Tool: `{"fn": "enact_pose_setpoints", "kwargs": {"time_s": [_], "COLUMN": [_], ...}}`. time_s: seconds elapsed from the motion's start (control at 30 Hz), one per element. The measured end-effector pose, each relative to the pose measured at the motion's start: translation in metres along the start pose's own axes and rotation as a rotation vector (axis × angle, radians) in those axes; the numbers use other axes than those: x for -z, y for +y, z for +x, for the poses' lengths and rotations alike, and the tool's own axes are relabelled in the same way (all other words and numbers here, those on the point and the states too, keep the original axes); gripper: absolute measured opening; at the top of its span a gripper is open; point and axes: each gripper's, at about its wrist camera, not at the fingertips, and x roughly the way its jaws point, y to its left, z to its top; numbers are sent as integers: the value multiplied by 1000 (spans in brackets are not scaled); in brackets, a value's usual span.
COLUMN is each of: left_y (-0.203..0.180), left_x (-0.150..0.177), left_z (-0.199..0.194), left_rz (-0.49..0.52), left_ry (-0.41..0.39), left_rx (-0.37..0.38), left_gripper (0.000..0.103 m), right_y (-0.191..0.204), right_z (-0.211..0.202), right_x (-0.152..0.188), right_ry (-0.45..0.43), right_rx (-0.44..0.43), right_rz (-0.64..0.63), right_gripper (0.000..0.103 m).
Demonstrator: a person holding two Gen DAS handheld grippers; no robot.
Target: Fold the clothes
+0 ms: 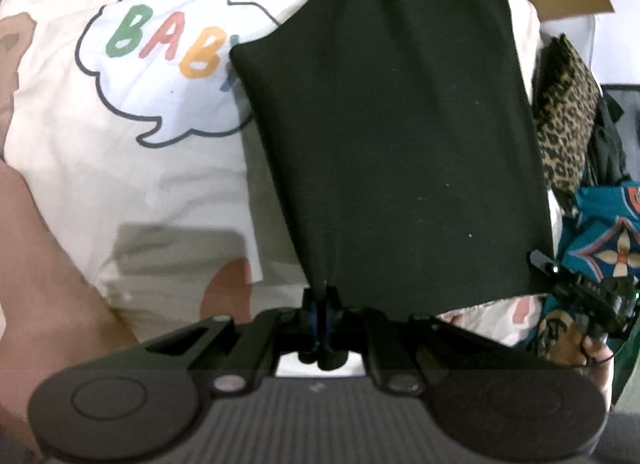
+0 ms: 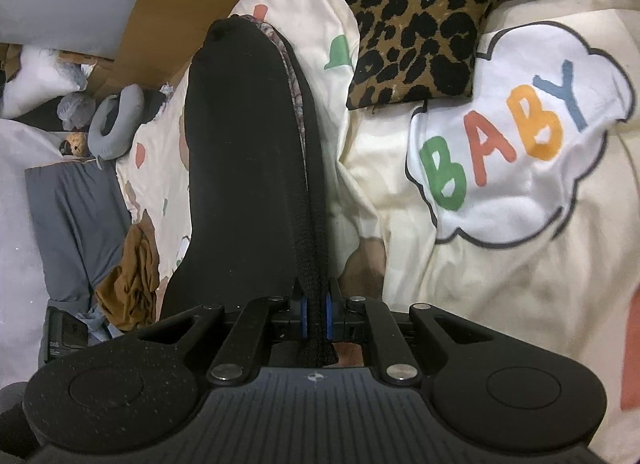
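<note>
Left gripper (image 1: 322, 306): your jaws are pressed together on the near corner of the black garment (image 1: 396, 135).
Right gripper (image 2: 316, 314): your jaws are clamped on a bunched, ribbed edge of the same garment (image 2: 244, 167), which runs between the blue pads.
Garment look: plain dark knit, flecked with lint; it hangs flat and wide from your left grip.
Garment place: held up between your two grippers, over the cream quilt (image 1: 132, 191) with its "BABY" bubble.
Left view only: you see the right gripper (image 1: 560, 270) pinching the garment's far corner, and a teal patterned cloth (image 1: 608, 232) beside it.
Right view only: you see the garment edge-on, a patterned layer along its fold, a grey neck pillow (image 2: 114, 123), a brown rag (image 2: 132, 284).
Both views: a leopard cushion (image 2: 412, 15) lies on the quilt.
</note>
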Motion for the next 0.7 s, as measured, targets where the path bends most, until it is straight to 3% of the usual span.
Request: {"fn": "enact_pose_setpoints", "kwargs": {"time_s": [0.17,0.47,0.7], "left_y": [32,36,34], "left_x": [-24,-36,-62], "left_z": [-16,-20,-46], "left_rz": [-6,-22,-12], "left_ry": [18,45,18], "left_rx": [-5,-2,0], "left_gripper": [4,4,4], "right_y": [5,7,22], "right_z": [-16,-33,-37], "right_x": [11,30,19], "right_ry": [16,66,77], "right_rx": [0,29,41], "right_rz": [21,46,20], "right_gripper": [6,6,6]}}
